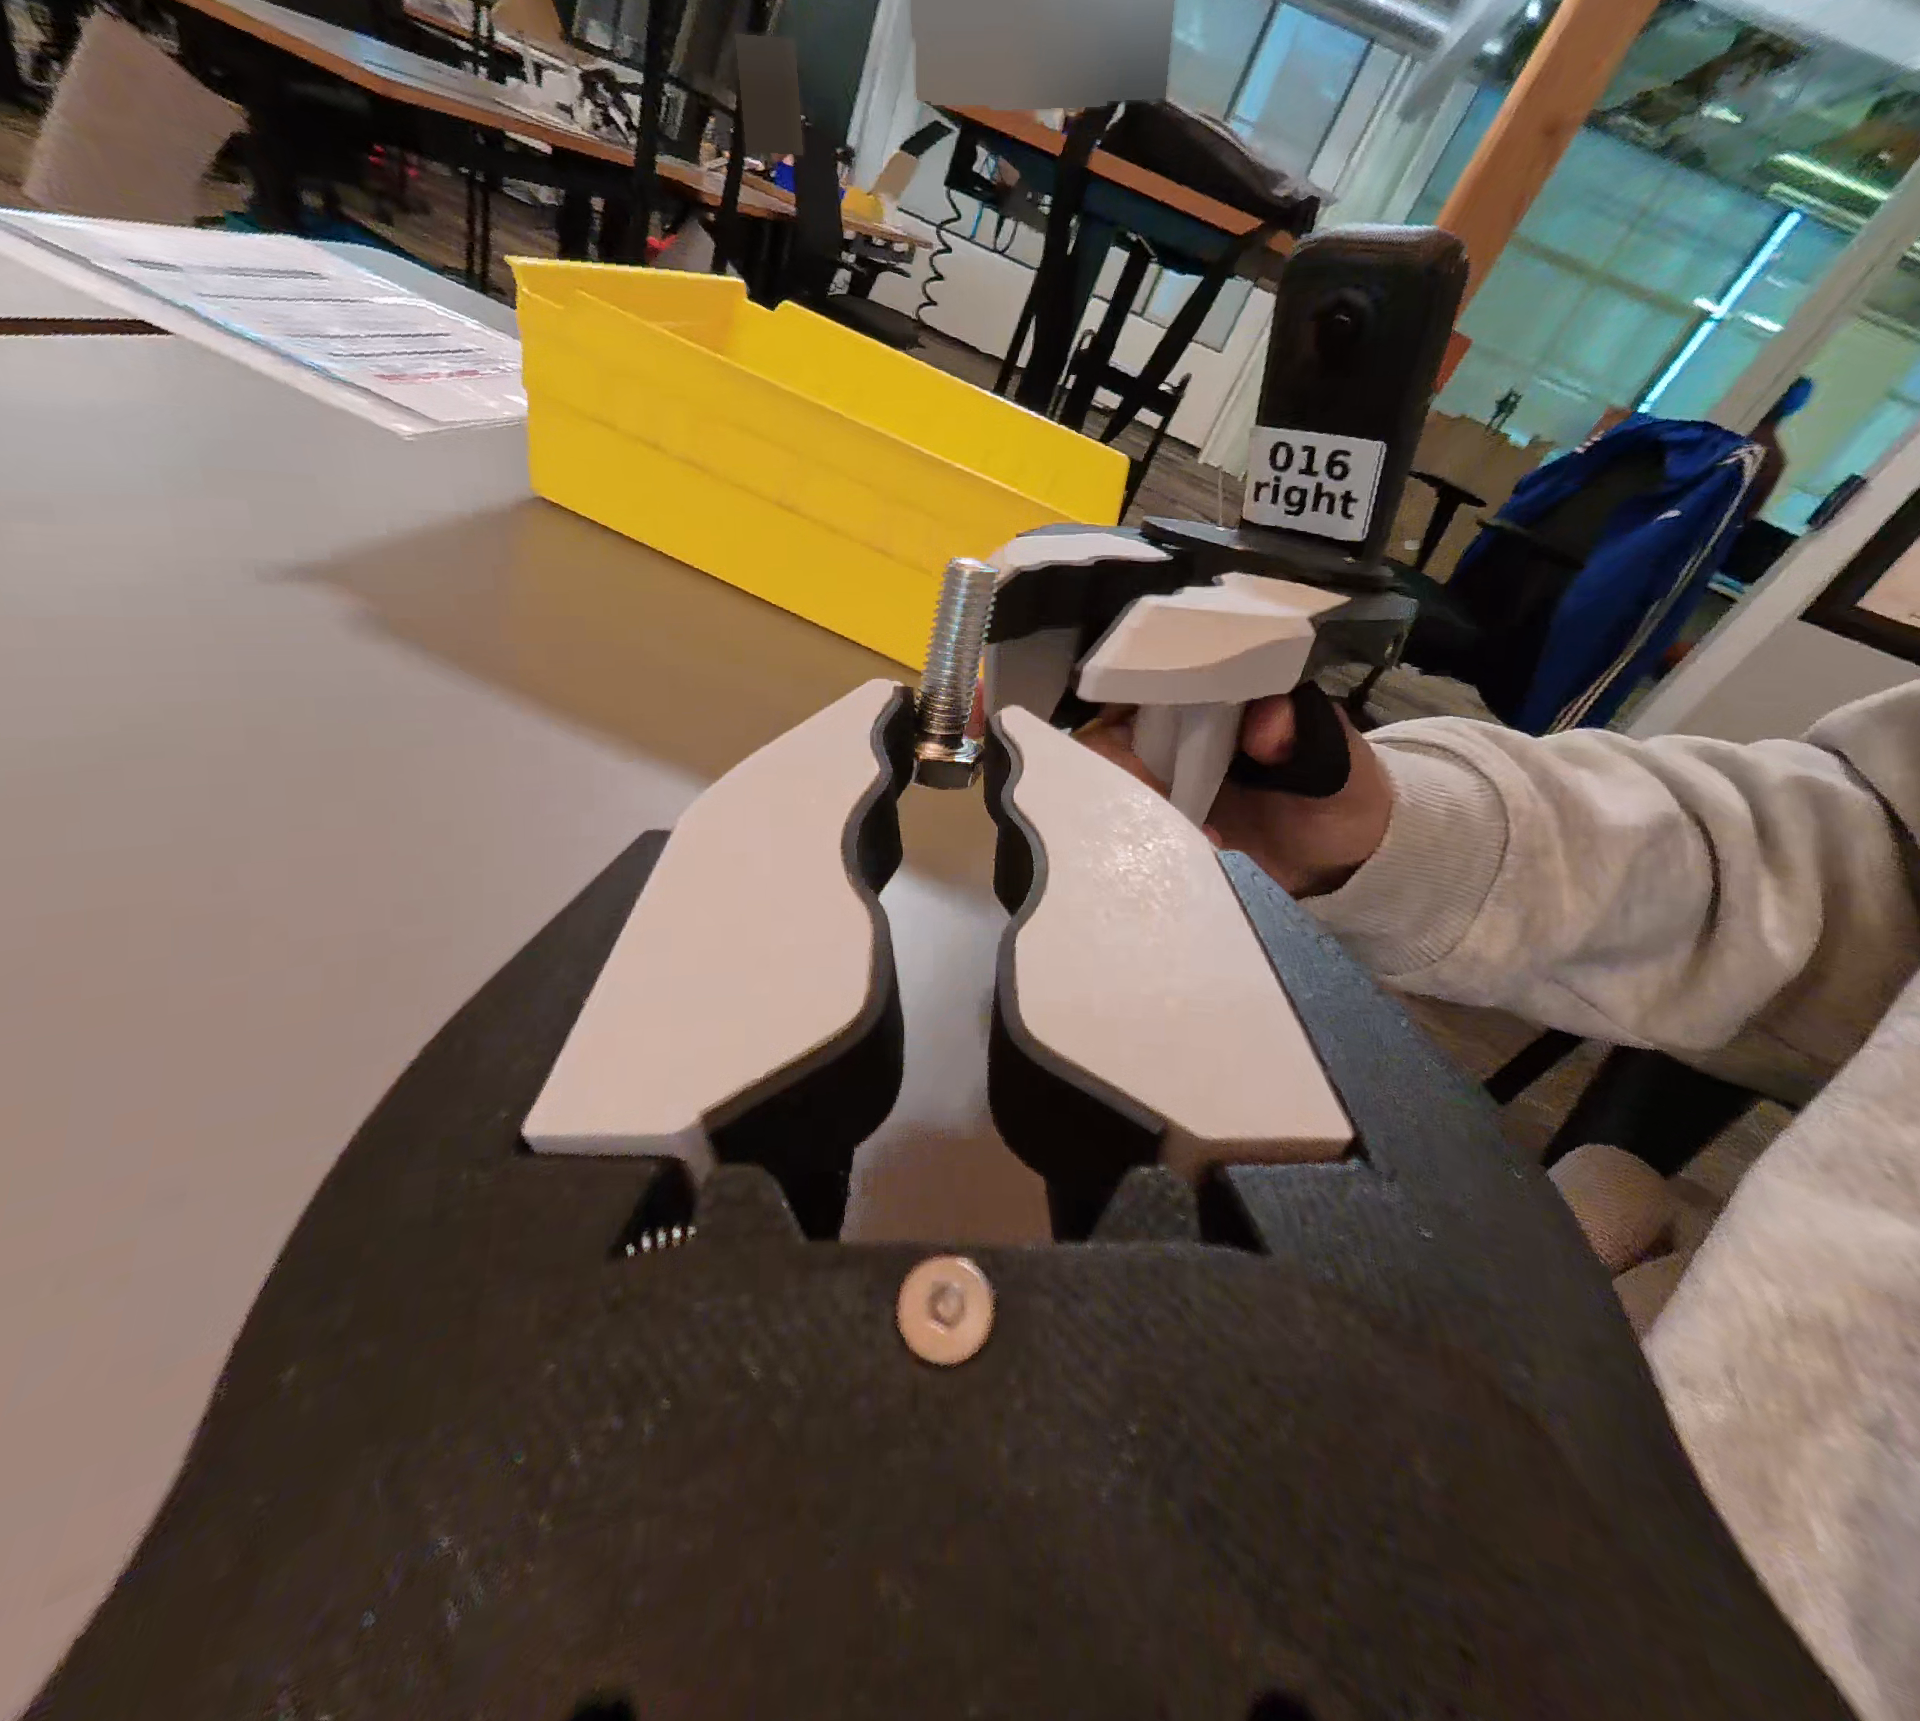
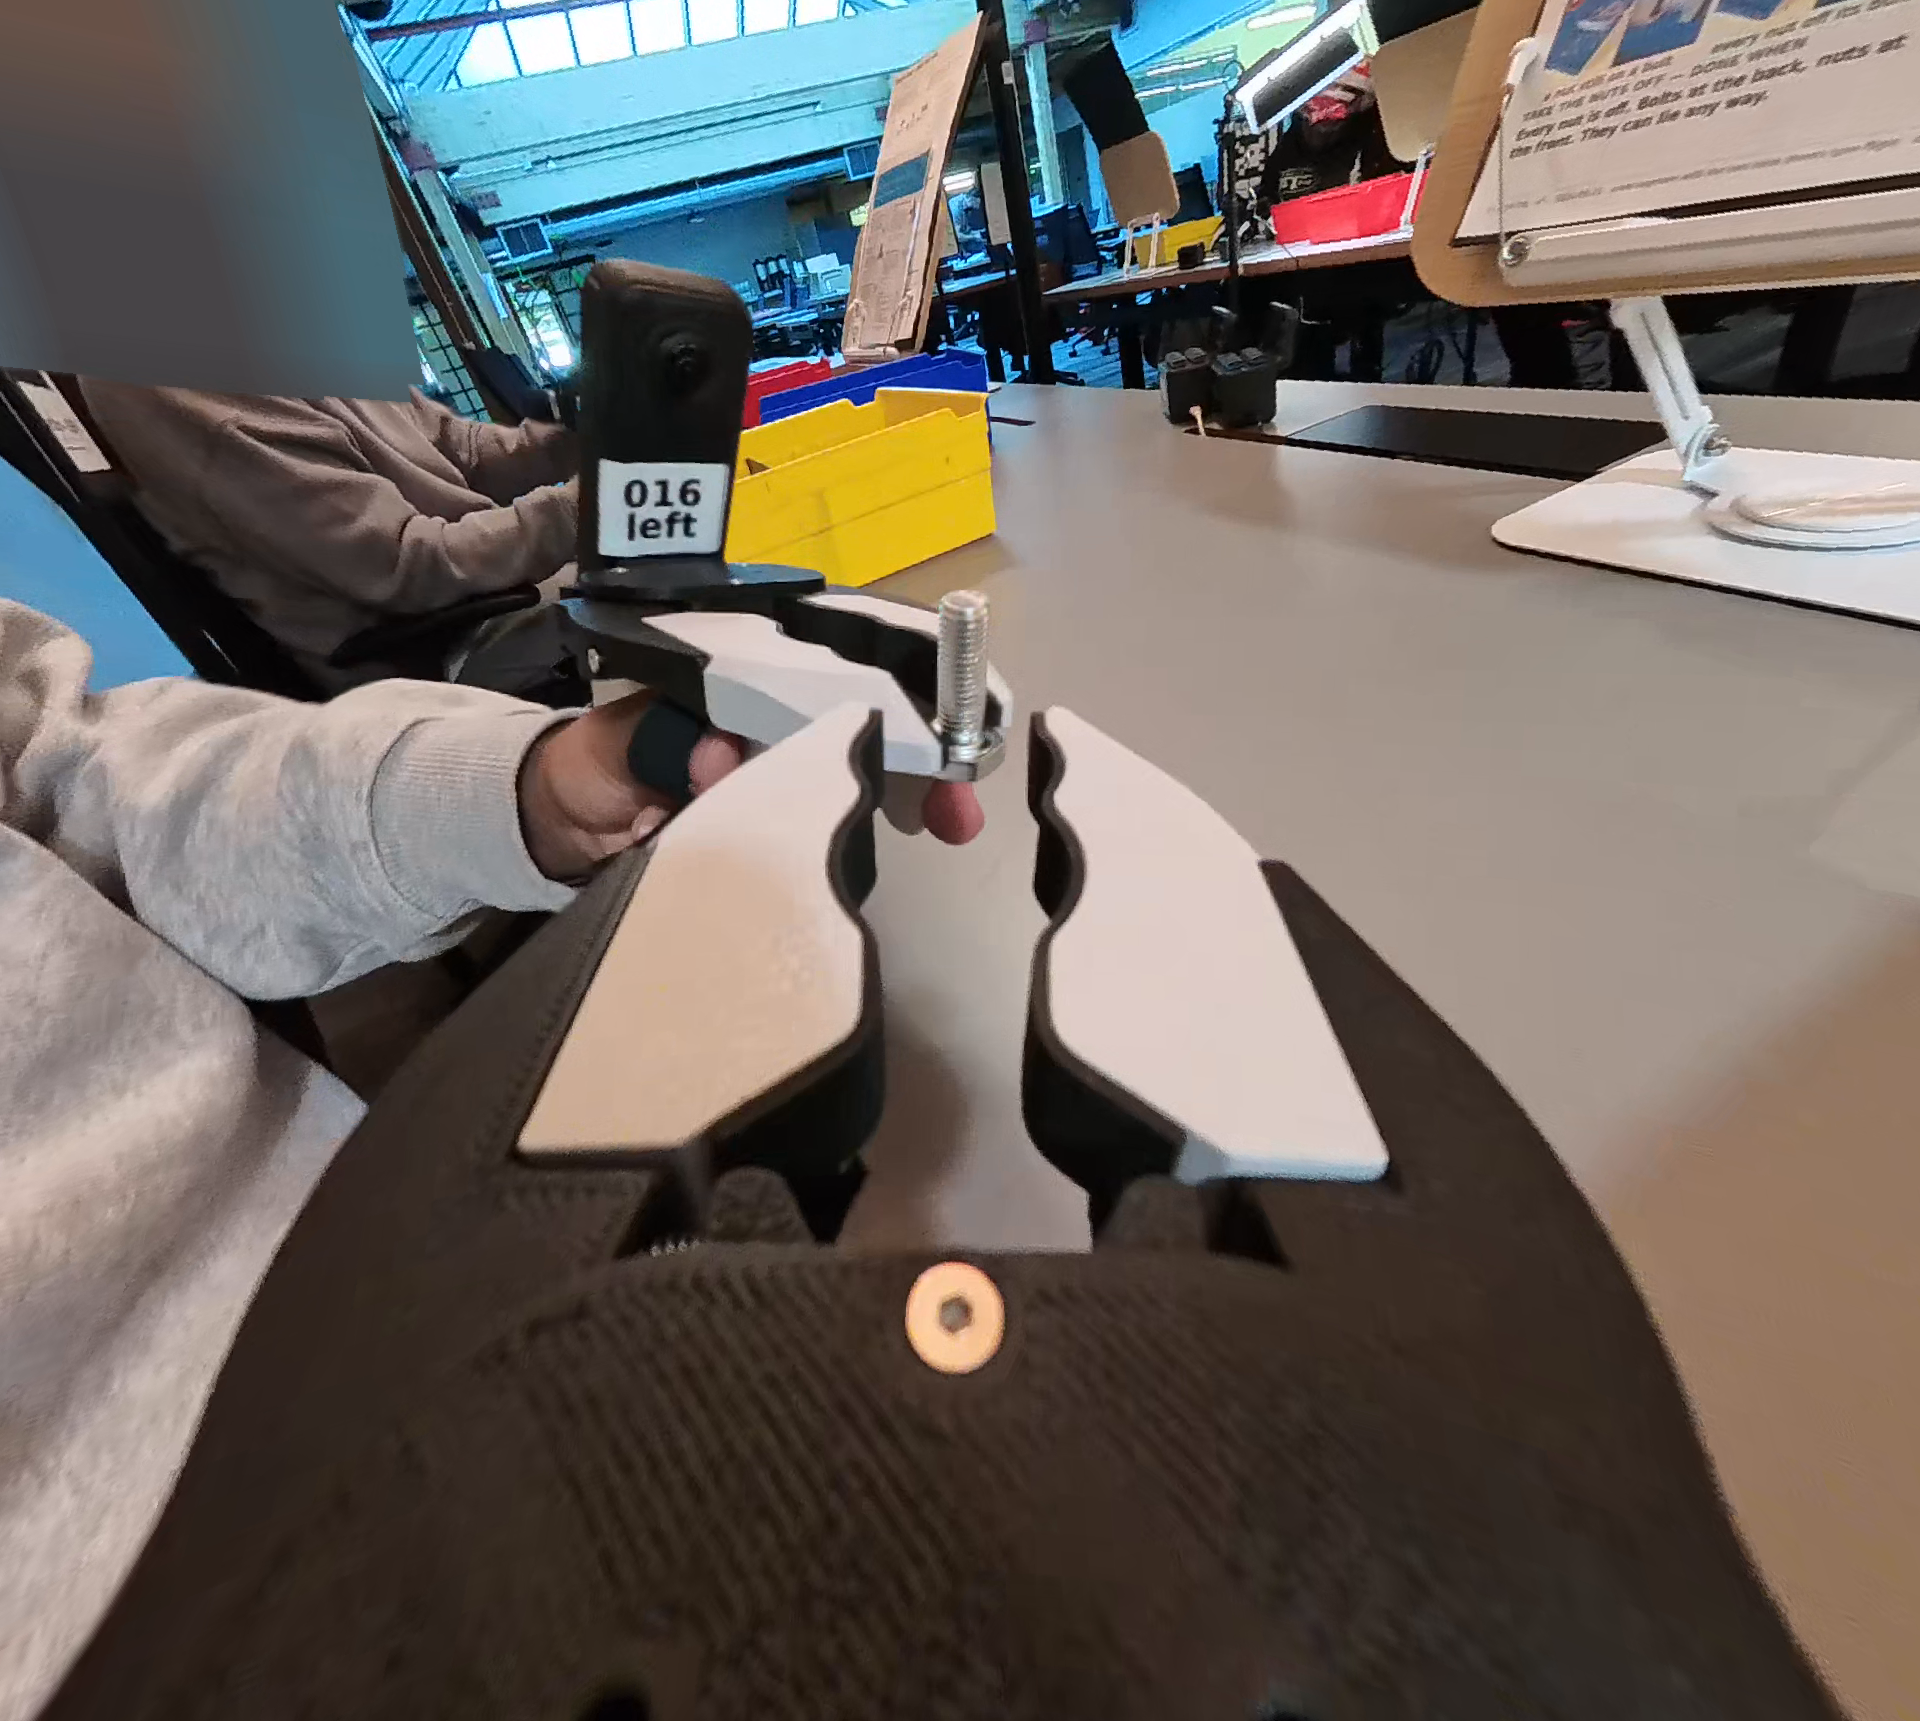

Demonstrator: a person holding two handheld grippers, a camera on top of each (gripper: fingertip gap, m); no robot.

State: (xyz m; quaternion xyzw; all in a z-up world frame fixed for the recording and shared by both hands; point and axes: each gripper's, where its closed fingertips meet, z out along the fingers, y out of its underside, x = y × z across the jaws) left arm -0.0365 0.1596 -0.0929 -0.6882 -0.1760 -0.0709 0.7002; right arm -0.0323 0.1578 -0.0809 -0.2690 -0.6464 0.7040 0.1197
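A silver bolt (image 1: 954, 643) stands upright, thread up. My left gripper (image 1: 948, 721) is shut on its hex head and holds it above the grey table (image 1: 312, 736). In the right wrist view the bolt (image 2: 963, 663) sits at the tip of the left gripper (image 2: 971, 752), with a shiny ring-like piece just above the head. My right gripper (image 2: 956, 715) is open, its fingertips level with the bolt's lower end and on either side of it, not touching. In the left wrist view the right gripper (image 1: 1039, 622) comes in from the right, close beside the thread.
A yellow bin (image 1: 790, 445) stands on the table behind the grippers, also in the right wrist view (image 2: 862, 487), with blue and red bins (image 2: 883, 378) behind it. A laminated sheet (image 1: 312, 321) lies far left. An instruction board (image 2: 1714, 61) on a white stand is at the right. Left and right tips are no more than a few centimetres apart.
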